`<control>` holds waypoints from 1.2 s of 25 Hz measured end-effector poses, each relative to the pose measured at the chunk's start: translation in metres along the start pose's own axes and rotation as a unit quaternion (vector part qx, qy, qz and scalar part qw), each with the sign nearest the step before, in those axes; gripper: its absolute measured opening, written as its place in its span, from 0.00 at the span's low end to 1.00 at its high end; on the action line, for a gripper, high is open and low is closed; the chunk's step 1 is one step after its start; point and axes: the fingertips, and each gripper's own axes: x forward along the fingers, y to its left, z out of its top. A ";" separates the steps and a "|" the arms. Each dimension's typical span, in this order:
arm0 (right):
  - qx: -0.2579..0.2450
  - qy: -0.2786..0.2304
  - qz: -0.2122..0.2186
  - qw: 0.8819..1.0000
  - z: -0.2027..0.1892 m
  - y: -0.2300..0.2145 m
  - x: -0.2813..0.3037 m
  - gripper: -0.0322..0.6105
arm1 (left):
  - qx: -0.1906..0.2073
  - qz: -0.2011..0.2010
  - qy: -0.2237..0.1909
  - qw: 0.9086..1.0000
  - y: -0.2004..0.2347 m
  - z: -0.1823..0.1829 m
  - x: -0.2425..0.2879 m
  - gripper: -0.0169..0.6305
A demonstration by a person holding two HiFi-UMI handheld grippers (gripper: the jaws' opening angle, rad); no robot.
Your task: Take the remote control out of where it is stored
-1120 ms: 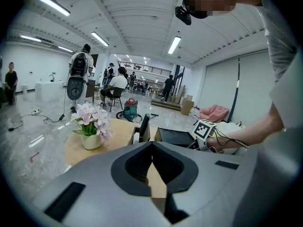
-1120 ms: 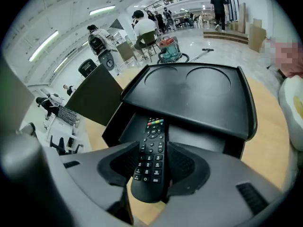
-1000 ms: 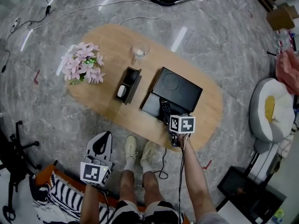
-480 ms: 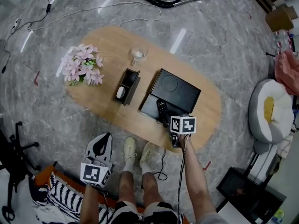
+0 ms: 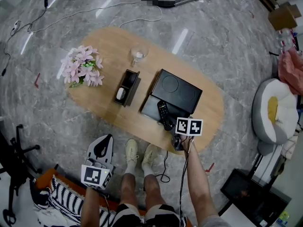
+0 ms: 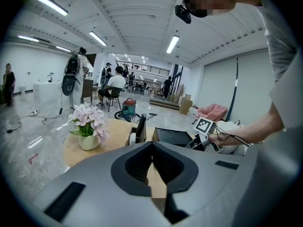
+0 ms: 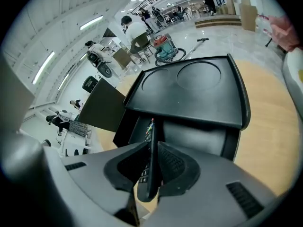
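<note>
The black remote control (image 5: 164, 115) sticks out of the open drawer (image 5: 150, 109) at the front of the black storage box (image 5: 179, 90) on the oval wooden table (image 5: 109, 41). My right gripper (image 5: 172, 126) has just been closing its jaws, and they now press on the remote's near end. In the right gripper view the remote (image 7: 150, 160) stands on edge between the pads (image 7: 171, 162), its buttons facing left. My left gripper (image 5: 101, 144) hangs well short of the table near the person's left knee. Its jaws (image 6: 152, 145) meet at the tips with nothing held.
Pink flowers in a pot (image 5: 83, 65), a clear glass (image 5: 138, 54) and a small black organiser (image 5: 127, 87) with a white thing inside stand left of the box. The person's feet (image 5: 140, 155) are at the table's near edge. A white and yellow cushioned seat (image 5: 274, 112) is at the right.
The right gripper's jaws have closed on the remote and the gripper has rolled, so its marker cube shows two faces. The remote's far end has swung left. The left gripper stayed put.
</note>
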 end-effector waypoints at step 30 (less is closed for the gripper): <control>0.048 -0.079 0.064 0.994 -0.012 0.008 -0.068 0.16 | 0.041 -0.051 -0.005 0.998 -0.043 0.026 0.014 0.04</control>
